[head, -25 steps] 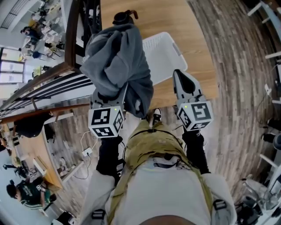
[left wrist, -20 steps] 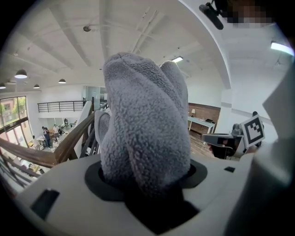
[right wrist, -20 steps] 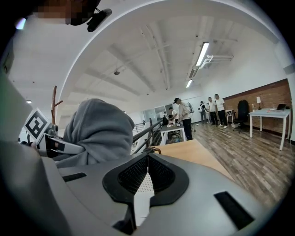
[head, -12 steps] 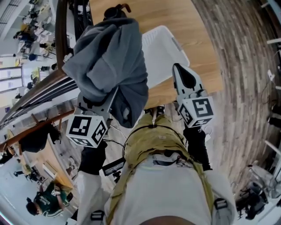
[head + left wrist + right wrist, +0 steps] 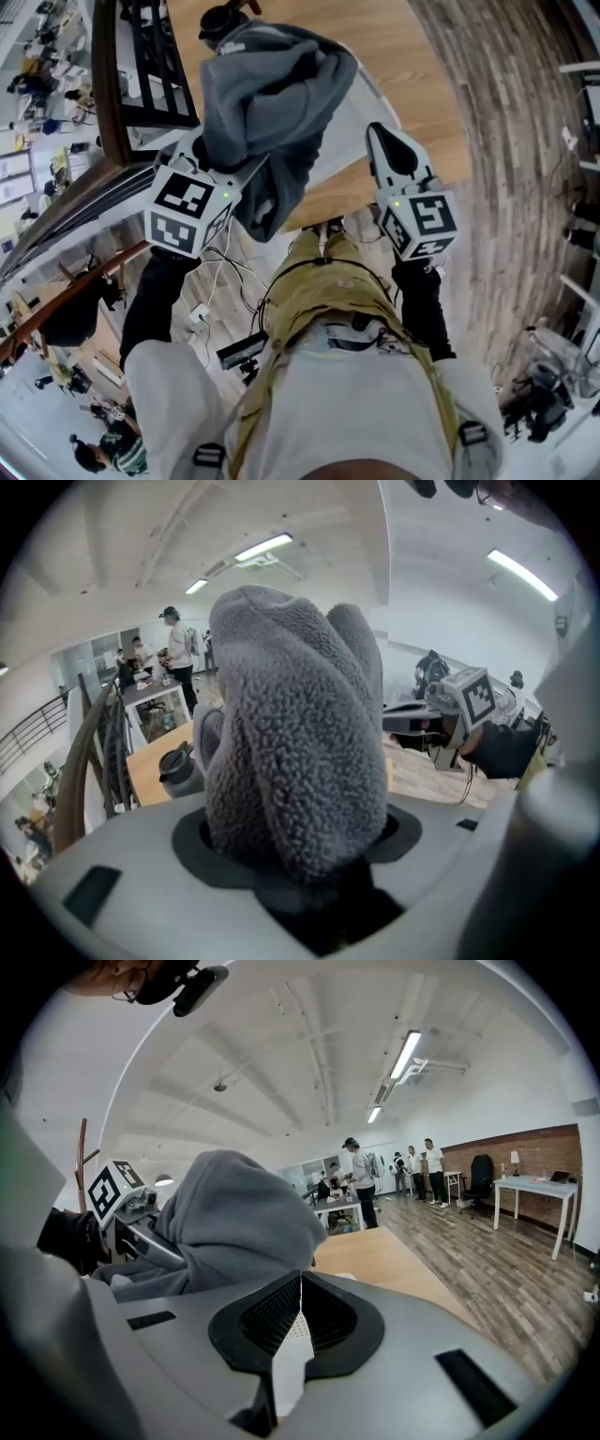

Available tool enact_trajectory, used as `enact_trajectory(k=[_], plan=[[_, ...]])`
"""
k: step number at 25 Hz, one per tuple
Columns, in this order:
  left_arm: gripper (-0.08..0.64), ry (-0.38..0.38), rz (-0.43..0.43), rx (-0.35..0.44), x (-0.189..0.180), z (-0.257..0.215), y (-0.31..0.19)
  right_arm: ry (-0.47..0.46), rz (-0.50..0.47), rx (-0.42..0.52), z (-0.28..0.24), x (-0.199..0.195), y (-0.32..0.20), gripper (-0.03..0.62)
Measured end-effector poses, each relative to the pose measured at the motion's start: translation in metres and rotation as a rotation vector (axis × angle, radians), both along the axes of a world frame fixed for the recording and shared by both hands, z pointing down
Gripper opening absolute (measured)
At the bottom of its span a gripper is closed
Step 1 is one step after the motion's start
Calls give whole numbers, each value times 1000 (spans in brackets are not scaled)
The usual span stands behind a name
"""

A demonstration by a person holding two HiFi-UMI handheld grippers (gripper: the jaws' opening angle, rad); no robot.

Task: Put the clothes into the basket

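Note:
A grey fleece garment [image 5: 272, 98] hangs bunched from my left gripper [image 5: 298, 850], which is shut on it; the fleece fills the space between the jaws and hides the fingertips. In the head view the garment is held up over the white basket [image 5: 354, 127] on the wooden table [image 5: 412, 56], covering most of it. My right gripper [image 5: 380, 136] hovers at the basket's right side, shut, with nothing in it. From the right gripper view the garment [image 5: 234, 1218] sits to the left, and the white perforated basket [image 5: 292, 1335] shows below the closed jaws.
A black flask [image 5: 225, 17] stands on the table behind the garment. A dark railing [image 5: 112, 112] runs along the left. The table's near edge is just ahead of the person's legs. Cables lie on the floor [image 5: 220, 281]. People stand far off in the room.
The left gripper has swung right and forward with the garment, which now covers more of the basket. The right gripper has stayed in place.

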State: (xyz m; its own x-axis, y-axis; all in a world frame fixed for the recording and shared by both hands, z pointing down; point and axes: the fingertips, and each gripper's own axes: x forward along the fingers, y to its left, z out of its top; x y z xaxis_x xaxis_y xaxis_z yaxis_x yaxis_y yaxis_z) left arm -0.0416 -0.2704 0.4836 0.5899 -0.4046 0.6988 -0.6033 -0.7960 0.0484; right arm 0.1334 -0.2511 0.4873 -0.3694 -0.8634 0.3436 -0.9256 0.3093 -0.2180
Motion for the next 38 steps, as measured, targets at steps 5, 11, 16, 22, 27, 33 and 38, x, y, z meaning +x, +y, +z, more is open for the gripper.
enact_trajectory(k=[5, 11, 16, 22, 27, 33, 38], plan=[[285, -128, 169, -53, 23, 38, -16, 4, 20, -24, 10, 8, 0, 21], [290, -257, 300, -122, 47, 80, -21, 1, 53, -51, 23, 17, 8, 21], [291, -375, 406, -153, 59, 143, -16, 5, 86, -67, 27, 25, 15, 21], [291, -429, 478, -221, 72, 191, -8, 6, 116, -92, 35, 35, 23, 21], [295, -452, 479, -256, 77, 223, -12, 9, 106, -100, 39, 34, 22, 21], [304, -468, 470, -294, 81, 245, -8, 15, 85, -100, 37, 30, 21, 21], [354, -468, 453, -312, 82, 254, -6, 14, 78, -102, 41, 29, 21, 21]])
